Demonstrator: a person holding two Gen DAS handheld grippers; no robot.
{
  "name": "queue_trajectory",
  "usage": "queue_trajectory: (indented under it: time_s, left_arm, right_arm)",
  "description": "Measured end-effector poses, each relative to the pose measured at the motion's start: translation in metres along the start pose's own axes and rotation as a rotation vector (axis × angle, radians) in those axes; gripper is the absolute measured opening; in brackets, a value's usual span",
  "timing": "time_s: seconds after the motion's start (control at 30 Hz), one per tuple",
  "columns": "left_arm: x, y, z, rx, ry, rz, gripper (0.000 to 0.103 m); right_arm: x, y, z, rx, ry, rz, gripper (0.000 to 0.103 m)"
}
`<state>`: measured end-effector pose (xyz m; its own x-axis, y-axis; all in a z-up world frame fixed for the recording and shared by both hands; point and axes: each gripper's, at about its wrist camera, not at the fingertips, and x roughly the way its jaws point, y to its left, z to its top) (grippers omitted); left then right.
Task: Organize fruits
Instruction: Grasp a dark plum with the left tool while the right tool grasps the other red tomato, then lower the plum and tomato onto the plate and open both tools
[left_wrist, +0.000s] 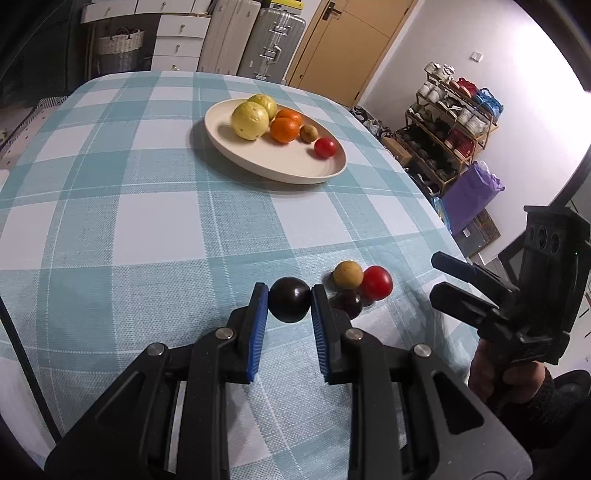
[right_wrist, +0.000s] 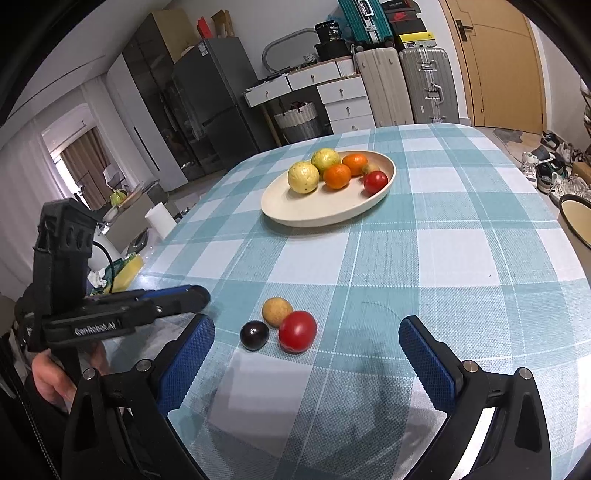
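tablecloth (left_wrist: 147, 206): teal-white check | plate (left_wrist: 229, 146): cream | held plum (left_wrist: 289, 300): dark purple | tomato (left_wrist: 376, 282): red

Both fisheye views ride low over the checked tablecloth (left_wrist: 129, 221), tilted down across it. The left wrist view looks toward the plate (left_wrist: 258, 162) at upper centre; the right wrist view faces it likewise. Each catches the other gripper at its frame edge

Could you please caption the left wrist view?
Left gripper clamps a dark plum above the checked tablecloth.
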<state>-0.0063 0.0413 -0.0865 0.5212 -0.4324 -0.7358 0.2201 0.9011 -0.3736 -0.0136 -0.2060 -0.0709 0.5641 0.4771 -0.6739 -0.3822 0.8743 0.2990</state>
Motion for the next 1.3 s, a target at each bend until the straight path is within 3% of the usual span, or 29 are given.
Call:
queue_trajectory:
  time_s: [0.2, 0.3, 0.37, 0.5, 0.7, 0.97, 1.3]
  left_arm:
    - [0.003, 0.007, -0.003, -0.022, 0.021, 0.010, 0.021]
    - [0.004, 0.009, -0.003, -0.026, 0.023, 0.012, 0.021]
    - [0.005, 0.011, -0.002, -0.031, 0.024, 0.011, 0.021]
    - [0.004, 0.016, 0.000, -0.042, 0.020, 0.015, 0.021]
    - [0.004, 0.021, 0.003, -0.059, 0.019, 0.016, 0.021]
    - [0.001, 0.023, 0.014, -0.060, 0.002, 0.028, 0.021]
    - [0.006, 0.019, 0.047, -0.056, -0.021, 0.028, 0.021]
  right_arm:
    - [0.012, 0.004, -0.003, -0.020, 0.017, -0.003, 0.099]
    - [0.021, 0.005, -0.003, -0.029, 0.045, -0.021, 0.080]
    - [0.029, 0.005, -0.003, -0.027, 0.069, -0.016, 0.061]
    - [0.036, 0.005, -0.005, -0.026, 0.089, 0.001, 0.052]
    - [0.041, 0.006, -0.006, -0.036, 0.111, 0.022, 0.028]
    - [0.031, 0.000, -0.002, -0.019, 0.083, 0.040, 0.027]
    - [0.015, -0.010, 0.028, -0.016, 0.011, 0.047, 0.027]
